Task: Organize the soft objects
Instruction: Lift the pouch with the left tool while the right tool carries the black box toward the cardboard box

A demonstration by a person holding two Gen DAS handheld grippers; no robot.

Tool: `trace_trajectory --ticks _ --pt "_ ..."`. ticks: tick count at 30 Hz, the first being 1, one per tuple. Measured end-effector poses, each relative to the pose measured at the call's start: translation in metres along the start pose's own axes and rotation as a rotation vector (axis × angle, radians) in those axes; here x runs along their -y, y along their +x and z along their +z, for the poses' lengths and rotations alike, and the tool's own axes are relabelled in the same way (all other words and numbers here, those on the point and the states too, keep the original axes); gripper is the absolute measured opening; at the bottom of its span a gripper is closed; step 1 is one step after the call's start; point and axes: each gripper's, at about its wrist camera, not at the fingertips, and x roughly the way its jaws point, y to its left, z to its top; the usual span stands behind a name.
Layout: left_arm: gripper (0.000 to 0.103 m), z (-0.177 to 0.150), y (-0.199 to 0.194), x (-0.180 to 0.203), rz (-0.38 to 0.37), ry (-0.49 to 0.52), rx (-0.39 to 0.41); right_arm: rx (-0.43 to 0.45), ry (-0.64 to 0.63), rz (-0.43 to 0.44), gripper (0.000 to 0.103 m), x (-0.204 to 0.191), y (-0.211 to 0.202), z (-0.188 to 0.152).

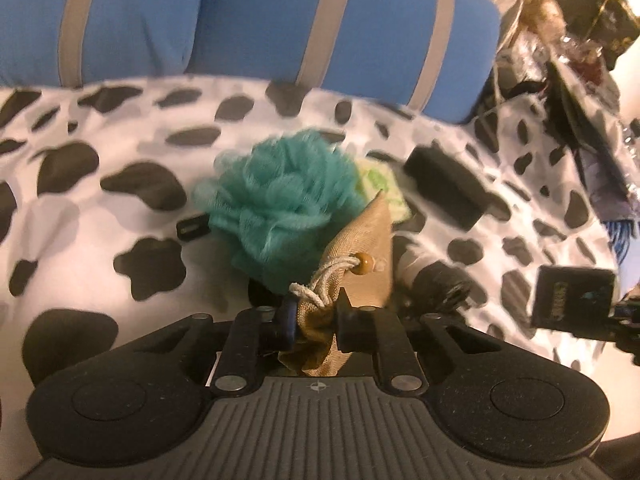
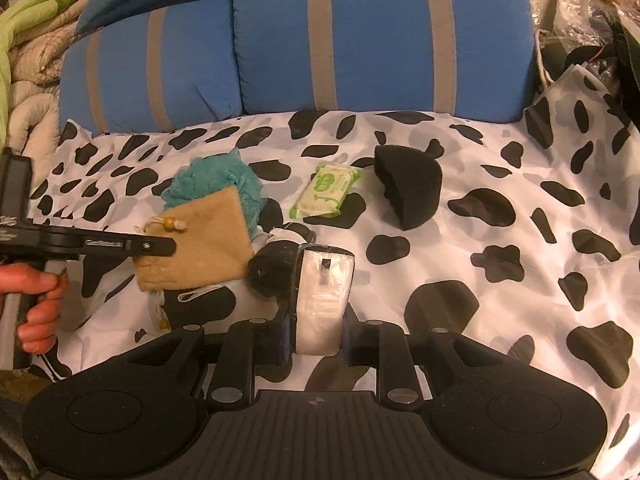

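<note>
My left gripper (image 1: 316, 320) is shut on a tan drawstring pouch (image 1: 360, 256) and holds it above the cow-print cover, just in front of a teal bath pouf (image 1: 280, 204). In the right wrist view the pouch (image 2: 200, 236) hangs from the left gripper (image 2: 140, 246) beside the pouf (image 2: 218, 182). My right gripper (image 2: 318, 336) is shut on a clear-wrapped white tissue pack (image 2: 322, 300). A green wipes pack (image 2: 326, 194), a black sponge (image 2: 408, 186) and a dark rolled item (image 2: 272, 268) lie on the cover.
The cow-print cover (image 2: 500, 248) spreads over a bed, with blue striped pillows (image 2: 360, 36) at the back. A quilt and green cloth (image 2: 28, 40) pile at the left. Bags and clutter (image 2: 592, 16) stand at the right edge.
</note>
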Motion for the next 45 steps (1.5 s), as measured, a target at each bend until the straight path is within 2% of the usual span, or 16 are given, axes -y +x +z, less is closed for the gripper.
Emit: trace_trajectory --ticks 5,10,21,30,40,45 --pt "0.016 0.002 -0.019 0.002 -0.045 -0.036 0.071 0.003 0.004 -0.006 0.026 -0.002 0.0 0.0" --pt "0.016 0.002 -0.038 0.007 -0.059 -0.057 0.134 0.012 0.002 -0.002 0.026 -0.007 -0.002 0.0" --pt "0.016 -0.026 -0.082 0.052 0.038 0.113 0.233 0.011 -0.014 0.002 0.026 -0.014 -0.011 -0.009" --pt "0.016 -0.057 -0.103 0.067 0.041 0.107 0.189 -0.003 -0.024 0.027 0.026 -0.024 -0.024 -0.026" --pt "0.016 -0.09 -0.125 0.074 0.015 0.047 0.154 -0.051 -0.043 0.047 0.026 -0.041 -0.039 -0.054" --pt "0.016 -0.105 -0.127 0.077 0.0 0.016 0.094 -0.083 -0.044 0.054 0.026 -0.047 -0.047 -0.07"
